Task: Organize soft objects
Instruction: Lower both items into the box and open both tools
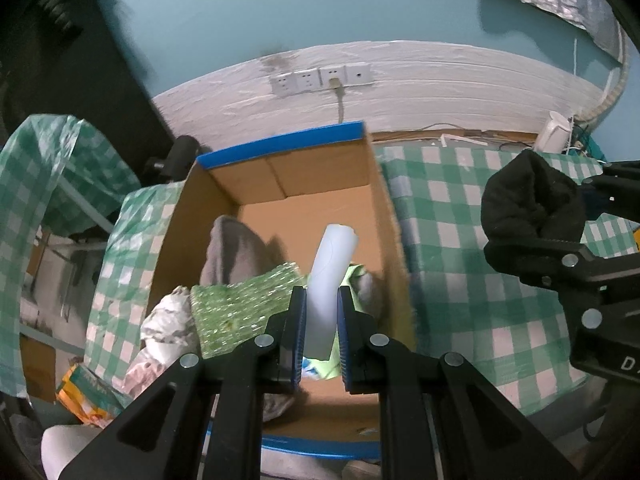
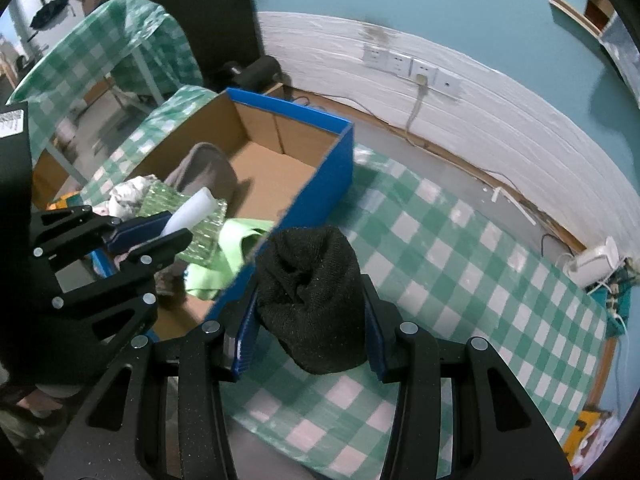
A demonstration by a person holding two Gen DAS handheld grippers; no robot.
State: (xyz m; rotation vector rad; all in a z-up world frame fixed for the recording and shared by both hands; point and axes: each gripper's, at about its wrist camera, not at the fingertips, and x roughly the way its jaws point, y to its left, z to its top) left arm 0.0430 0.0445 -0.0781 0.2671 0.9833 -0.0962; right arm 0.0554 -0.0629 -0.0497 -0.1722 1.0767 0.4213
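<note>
Left tool point(image 1: 322, 312) clenched on a white foam roll point(image 1: 330, 280), blue pads pressing it from both sides; the roll stands tilted, its free end pointing toward 12 o'clock over the open cardboard box point(image 1: 280, 184). The right wrist view shows the same tool point(image 2: 160, 228) at 9 o'clock, the roll point(image 2: 188, 210) poking out above the box contents.

Right tool point(image 2: 310, 316) grasping a black knit hat point(image 2: 312, 280), bunched between its blue pads and held over the desk point(image 2: 460, 264), just beside the box's blue outer wall point(image 2: 320, 184). In the left wrist view that tool point(image 1: 576, 220) sits at 3 o'clock with the hat point(image 1: 528, 200) gripped in it, outside the box.

Inside the box, near end:
- green bubble wrap point(image 1: 236, 308), lying at 9 o'clock of the roll
- grey cloth point(image 1: 236, 252), heaped beyond the bubble wrap
- crumpled white paper point(image 1: 168, 328), at the box's left edge
- light green cloth point(image 2: 228, 256), under the roll

The far half of the box floor is bare cardboard. The desk wears a green-and-white checked cover. Wall sockets point(image 1: 320, 78) sit at 12 o'clock on the white wall strip.
</note>
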